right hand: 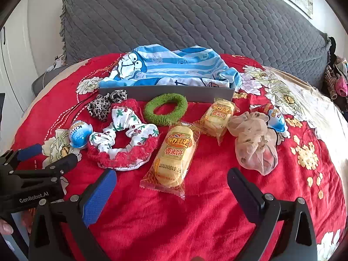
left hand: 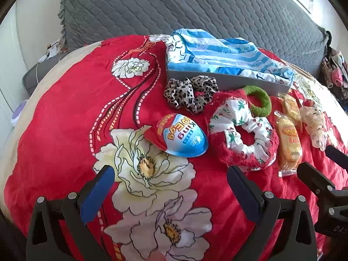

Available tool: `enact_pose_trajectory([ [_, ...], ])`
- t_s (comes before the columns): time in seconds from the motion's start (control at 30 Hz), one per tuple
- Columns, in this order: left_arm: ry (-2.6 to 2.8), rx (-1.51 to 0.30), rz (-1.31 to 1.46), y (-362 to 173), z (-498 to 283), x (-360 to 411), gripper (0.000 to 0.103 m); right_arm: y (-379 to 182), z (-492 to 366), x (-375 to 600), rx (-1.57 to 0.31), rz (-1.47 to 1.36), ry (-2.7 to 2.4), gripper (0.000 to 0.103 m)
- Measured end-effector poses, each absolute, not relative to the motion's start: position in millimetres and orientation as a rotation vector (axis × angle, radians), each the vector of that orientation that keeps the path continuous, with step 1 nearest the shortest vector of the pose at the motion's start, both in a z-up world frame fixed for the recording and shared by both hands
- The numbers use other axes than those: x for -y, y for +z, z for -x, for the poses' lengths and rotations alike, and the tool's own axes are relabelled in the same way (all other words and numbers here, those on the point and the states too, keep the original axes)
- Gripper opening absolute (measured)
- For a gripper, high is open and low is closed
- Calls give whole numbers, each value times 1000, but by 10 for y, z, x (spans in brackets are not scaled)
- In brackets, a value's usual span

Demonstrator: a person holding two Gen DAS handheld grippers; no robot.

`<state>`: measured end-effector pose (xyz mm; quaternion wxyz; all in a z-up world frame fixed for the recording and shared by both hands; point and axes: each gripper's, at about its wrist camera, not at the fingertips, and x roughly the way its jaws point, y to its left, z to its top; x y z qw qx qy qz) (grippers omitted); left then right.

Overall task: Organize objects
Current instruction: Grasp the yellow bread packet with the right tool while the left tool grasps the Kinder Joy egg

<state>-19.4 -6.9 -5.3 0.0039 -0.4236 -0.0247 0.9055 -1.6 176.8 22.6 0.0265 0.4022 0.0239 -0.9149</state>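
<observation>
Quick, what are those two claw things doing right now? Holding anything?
Left gripper: open, holding nothing, above the red bedspread.
Right gripper: open, holding nothing, just short of a snack packet.

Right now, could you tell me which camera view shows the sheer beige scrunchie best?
The right wrist view: the sheer beige scrunchie lies whole and unobstructed ahead of the open right gripper. The left wrist view shows it only small and distorted near the right edge.
</observation>
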Motion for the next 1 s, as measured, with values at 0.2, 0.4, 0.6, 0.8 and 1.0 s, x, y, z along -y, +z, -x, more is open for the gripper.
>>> enact_pose_trajectory([
  [0.2, 2840, 100, 1342, -91, 282, 119, 103, 186, 90, -1781, -53, -1262, -2816, 102],
  [0.4, 2847, 135, 1336, -95, 347, 177, 103, 143, 161, -1816, -12, -1287, -2805, 102],
  [0.6, 2843, 133, 1331, -92, 376, 188, 103, 134, 192, -1810, 1, -1295, -2800, 102],
  [0.8, 2851, 109, 1312, -85, 432, 179, 103, 124, 220, -1809, 0, -1305, -2795, 102],
  [1.0, 2856, 149, 1320, -115, 554, 224, 103, 89, 280, -1828, 35, -1329, -2786, 102],
])
